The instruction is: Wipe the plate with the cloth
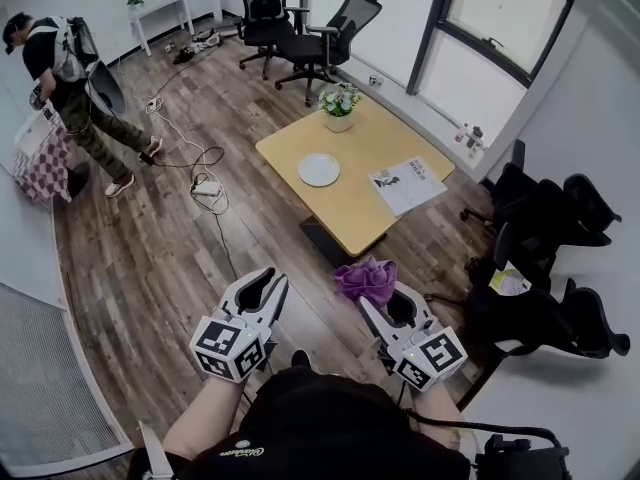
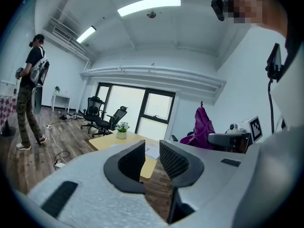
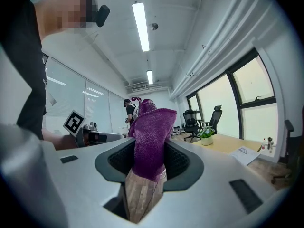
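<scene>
A white plate (image 1: pixel 319 169) lies on the yellow table (image 1: pixel 350 208), far ahead of both grippers. My right gripper (image 1: pixel 378 293) is shut on a purple cloth (image 1: pixel 366 279), which bunches up above its jaws over the wooden floor. In the right gripper view the cloth (image 3: pixel 151 137) fills the gap between the jaws of the right gripper (image 3: pixel 149 160). My left gripper (image 1: pixel 266 290) is held beside it at the left, its jaws a little apart with nothing between them (image 2: pixel 151 158). The left gripper view also catches the cloth (image 2: pixel 203 127) at its right.
On the table stand a potted plant (image 1: pixel 339 106) and a printed sheet (image 1: pixel 407 186). Office chairs (image 1: pixel 300 28) stand behind it, black chairs (image 1: pixel 550 228) at the right. Cables and a power strip (image 1: pixel 205 188) lie on the floor. A person (image 1: pixel 75 88) stands at the far left.
</scene>
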Demonstrator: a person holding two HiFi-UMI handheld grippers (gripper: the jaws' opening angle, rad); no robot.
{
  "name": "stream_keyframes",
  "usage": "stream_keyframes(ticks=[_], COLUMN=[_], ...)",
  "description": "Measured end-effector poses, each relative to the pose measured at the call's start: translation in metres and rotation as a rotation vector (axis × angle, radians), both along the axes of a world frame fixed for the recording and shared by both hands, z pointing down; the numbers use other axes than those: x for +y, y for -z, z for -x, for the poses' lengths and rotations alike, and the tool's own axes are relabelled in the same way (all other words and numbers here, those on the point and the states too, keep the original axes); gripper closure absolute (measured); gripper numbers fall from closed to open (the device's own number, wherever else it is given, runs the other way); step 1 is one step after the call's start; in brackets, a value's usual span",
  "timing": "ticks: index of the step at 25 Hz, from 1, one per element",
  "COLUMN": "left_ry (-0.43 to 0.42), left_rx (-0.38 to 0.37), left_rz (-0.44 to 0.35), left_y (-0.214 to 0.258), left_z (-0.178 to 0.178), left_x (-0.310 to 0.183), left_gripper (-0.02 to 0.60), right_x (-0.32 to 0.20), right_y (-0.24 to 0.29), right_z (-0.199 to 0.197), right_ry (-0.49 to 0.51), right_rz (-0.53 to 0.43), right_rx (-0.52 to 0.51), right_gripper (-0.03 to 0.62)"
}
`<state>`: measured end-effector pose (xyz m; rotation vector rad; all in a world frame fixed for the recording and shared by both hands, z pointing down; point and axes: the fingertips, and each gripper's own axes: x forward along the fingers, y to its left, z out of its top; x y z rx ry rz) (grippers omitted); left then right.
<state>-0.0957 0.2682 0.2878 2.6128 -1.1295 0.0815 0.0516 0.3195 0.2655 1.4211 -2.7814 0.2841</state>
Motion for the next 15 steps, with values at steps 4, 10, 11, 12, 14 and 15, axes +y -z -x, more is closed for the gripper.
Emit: stream_keyframes(ticks=[4,10,11,12,14,15], left_ry=[-0.026,-0.052,-0.056,-0.059,-0.054,-0.048], left_rx=[-0.017,-0.015,-0.012,-0.009,-0.006,-0.007], left_rz=[-0.014,-0.007,-0.008,-0.009,-0.01,-0.011], left_y=[-0.001,-0.008,-0.009,-0.009,-0.011,-0.013], left_z=[0.019,0.018,0.016,0.015,0.014,0.015], left_x=[-0.039,-0.076,-0.082,-0.088,-0.103,-0.111], left_gripper=[0.483,0.483,0.483,0.483,0.483,0.483], right_x=[-0.041,-0.083,-0.09,-0.097,-0.113,-0.123], right_y=[0.006,0.0,-0.001,-0.003,-0.007,-0.009], right_z=[0.025,0.028,0.028,0.027,0.027,0.027], right_ry=[-0.015,-0.046,-0.046,-0.046,-0.043,-0.039], right_rz=[-0.021,-0.009,-0.008,-0.007,-0.004,-0.003], right_rx=[0.018,0.02,0.021,0.021,0.021,0.021], right_gripper=[0.437,0.437,0.437,0.437,0.437,0.437])
